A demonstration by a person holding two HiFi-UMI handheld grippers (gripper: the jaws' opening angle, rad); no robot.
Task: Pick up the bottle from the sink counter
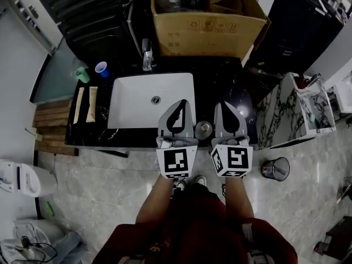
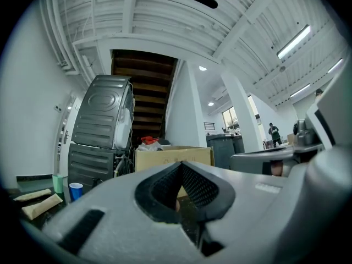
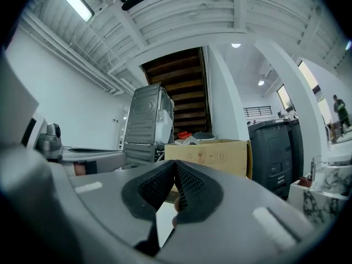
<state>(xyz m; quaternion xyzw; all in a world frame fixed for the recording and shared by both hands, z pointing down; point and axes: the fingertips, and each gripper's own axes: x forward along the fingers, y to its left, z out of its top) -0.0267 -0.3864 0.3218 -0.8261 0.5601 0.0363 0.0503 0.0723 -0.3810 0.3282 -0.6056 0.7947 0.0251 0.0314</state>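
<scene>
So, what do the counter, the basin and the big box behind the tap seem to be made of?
Counter: probably black polished stone, since it is glossy with pale glints. Basin: white glazed ceramic by its smooth even shine, though it could be resin. Box: plain brown cardboard, matte, with folded flaps and printed marks.
</scene>
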